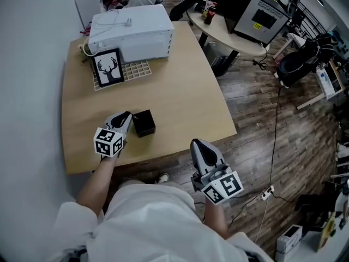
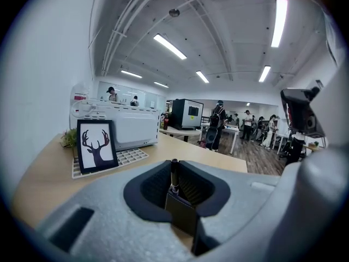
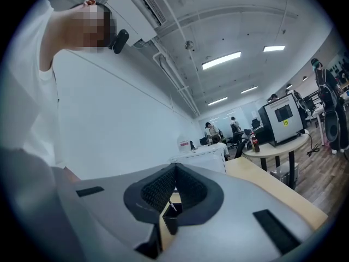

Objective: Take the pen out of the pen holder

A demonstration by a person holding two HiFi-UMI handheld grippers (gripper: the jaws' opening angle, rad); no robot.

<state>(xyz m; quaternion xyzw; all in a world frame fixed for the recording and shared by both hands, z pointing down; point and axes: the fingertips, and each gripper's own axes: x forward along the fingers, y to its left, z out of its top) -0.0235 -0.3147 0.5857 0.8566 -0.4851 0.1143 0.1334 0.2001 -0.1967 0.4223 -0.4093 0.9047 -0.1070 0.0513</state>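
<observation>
- The wooden desk (image 1: 185,102) carries the pen holder (image 1: 144,123), which stands near the desk's near edge, left of the middle.
- A white appliance (image 1: 133,34) sits at the far end of the desk, well beyond the pen holder.
- A white grid mat (image 1: 139,69) lies in front of the appliance, between it and the pen holder.
- A framed deer picture (image 1: 107,68) stands on the mat's left part, beyond the pen holder and a little to its left.
- The left gripper (image 1: 128,117) is just to the left of the pen holder, with its tip over the holder's top. In the left gripper view its fingers (image 2: 152,187) are drawn almost together and clamp the pen.
- The right gripper (image 1: 199,144) is held well apart from the pen holder, to its right and past the desk's near edge, above the wooden floor (image 1: 272,146). Its fingers (image 3: 155,190) meet at the tips and hold nothing.
- The pen holder is a small black cube with an open top.
- The pen (image 2: 174,173) is thin and dark and stands upright between the left fingers. Its lower end is at the pen holder's mouth, and I cannot tell whether it has cleared the rim.
</observation>
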